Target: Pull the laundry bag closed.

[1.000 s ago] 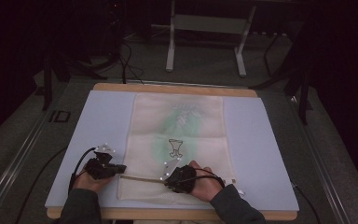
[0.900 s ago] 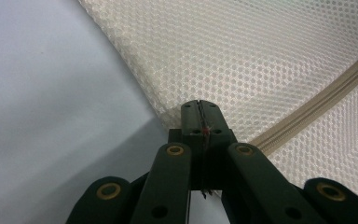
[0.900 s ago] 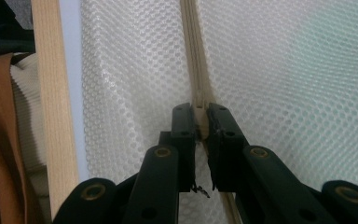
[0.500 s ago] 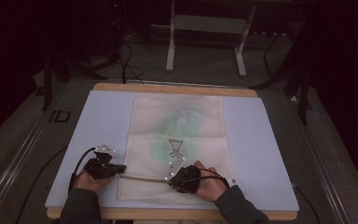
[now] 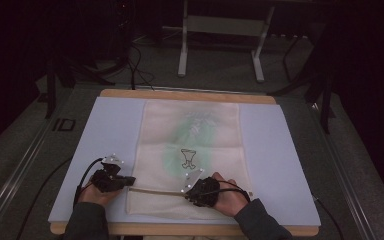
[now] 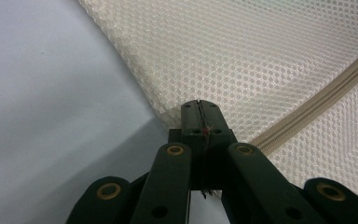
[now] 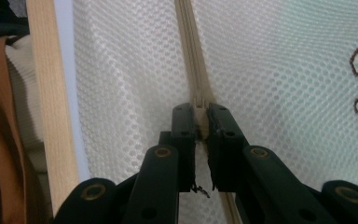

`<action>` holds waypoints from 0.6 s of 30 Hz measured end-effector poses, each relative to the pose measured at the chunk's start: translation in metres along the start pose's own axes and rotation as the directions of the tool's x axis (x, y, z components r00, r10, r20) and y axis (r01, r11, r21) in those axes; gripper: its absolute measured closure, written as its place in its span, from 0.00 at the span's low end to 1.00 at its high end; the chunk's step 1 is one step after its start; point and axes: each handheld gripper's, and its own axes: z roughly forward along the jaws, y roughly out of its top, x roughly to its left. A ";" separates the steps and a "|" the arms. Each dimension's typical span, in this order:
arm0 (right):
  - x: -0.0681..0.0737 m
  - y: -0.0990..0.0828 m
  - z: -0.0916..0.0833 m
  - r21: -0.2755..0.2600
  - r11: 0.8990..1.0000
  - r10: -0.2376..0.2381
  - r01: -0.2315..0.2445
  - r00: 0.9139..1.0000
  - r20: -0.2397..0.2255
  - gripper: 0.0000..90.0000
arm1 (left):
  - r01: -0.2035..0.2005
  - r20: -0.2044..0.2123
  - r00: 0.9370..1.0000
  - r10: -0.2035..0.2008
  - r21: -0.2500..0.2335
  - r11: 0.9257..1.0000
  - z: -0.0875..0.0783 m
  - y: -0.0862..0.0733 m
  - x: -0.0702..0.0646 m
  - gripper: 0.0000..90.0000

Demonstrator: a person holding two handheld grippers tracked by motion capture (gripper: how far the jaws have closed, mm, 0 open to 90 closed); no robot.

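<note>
Mesh bag [image 5: 190,150] flat on counter [image 5: 280,165], green garment [image 5: 180,145] inside; left tongs [image 6: 199,108] pinching bag corner, right tongs [image 7: 200,122] pinching zipper [image 7: 193,56].

A wooden-edged table [image 5: 187,95] carries a pale blue mat [image 5: 105,130], and a cream mesh laundry bag [image 5: 195,135] lies flat on that mat

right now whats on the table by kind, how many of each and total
mesh laundry bag: 1
zipper on the bag: 1
grippers, left gripper shut on the bag's edge, right gripper shut on the zipper: 2
blue mat: 1
total: 5
</note>
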 end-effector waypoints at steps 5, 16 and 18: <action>-0.001 -0.003 -0.003 0.001 1.000 0.008 -0.008 1.000 0.001 0.91 | 0.000 -0.005 1.000 0.000 0.002 1.000 0.000 0.000 -0.001 1.00; -0.004 -0.012 -0.007 0.013 1.000 0.023 -0.023 1.000 0.005 0.91 | 0.002 -0.005 1.000 -0.002 0.002 1.000 0.000 0.000 -0.001 1.00; -0.005 -0.013 -0.008 0.012 1.000 0.024 -0.024 1.000 0.006 0.91 | 0.003 -0.005 1.000 -0.003 0.002 1.000 0.000 0.000 -0.001 1.00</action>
